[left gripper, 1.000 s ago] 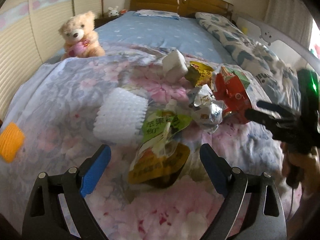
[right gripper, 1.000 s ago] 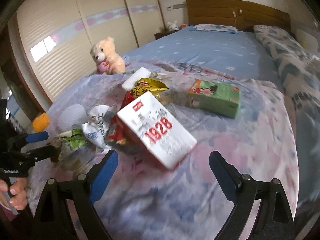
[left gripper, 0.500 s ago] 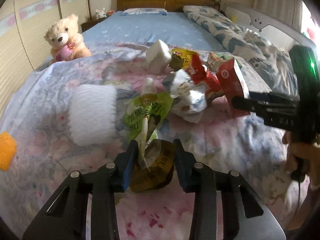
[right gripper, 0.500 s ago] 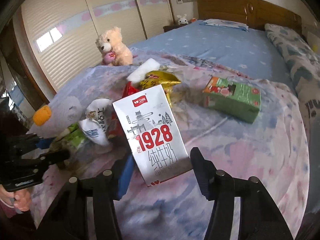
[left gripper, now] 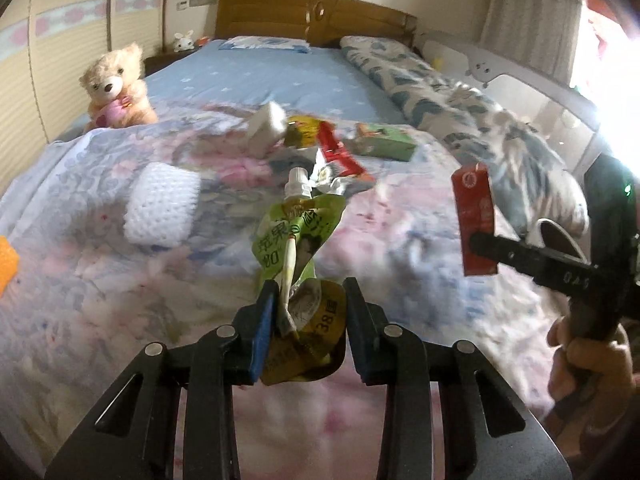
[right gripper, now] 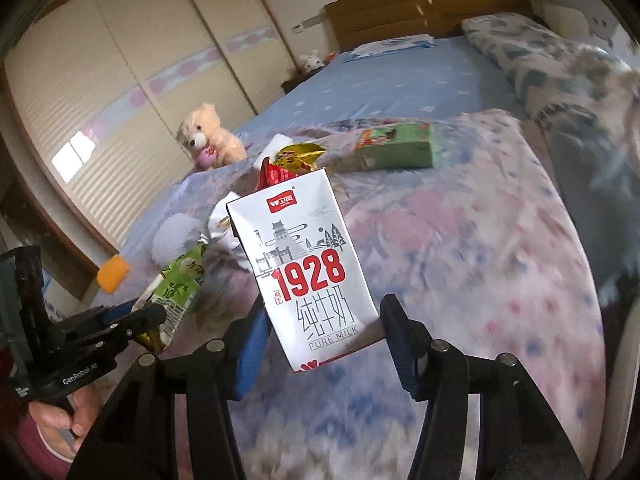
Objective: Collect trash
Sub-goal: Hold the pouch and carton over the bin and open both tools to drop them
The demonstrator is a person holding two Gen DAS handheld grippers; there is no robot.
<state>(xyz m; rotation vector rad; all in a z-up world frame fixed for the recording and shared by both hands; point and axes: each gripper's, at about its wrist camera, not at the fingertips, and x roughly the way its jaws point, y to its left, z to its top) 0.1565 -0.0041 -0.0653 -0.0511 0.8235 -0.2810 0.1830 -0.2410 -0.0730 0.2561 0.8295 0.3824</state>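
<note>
Pouch (left gripper: 298, 240) base behind blue pads

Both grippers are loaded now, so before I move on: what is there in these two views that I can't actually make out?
- Any trash bin: in neither view.
- Bottom of the green pouch: left wrist view, hidden between the left gripper fingers.
- Milk carton back face: right wrist view, turned away; right gripper holds it.
- Wrappers behind the carton: covered by it.
- Floral quilt: motion-blurred.

Daylit, window (left gripper: 612, 60) glare blown out at right, bedspread (right gripper: 460, 240) motion-blurred, fisheye edges w/ dark vignette
</note>
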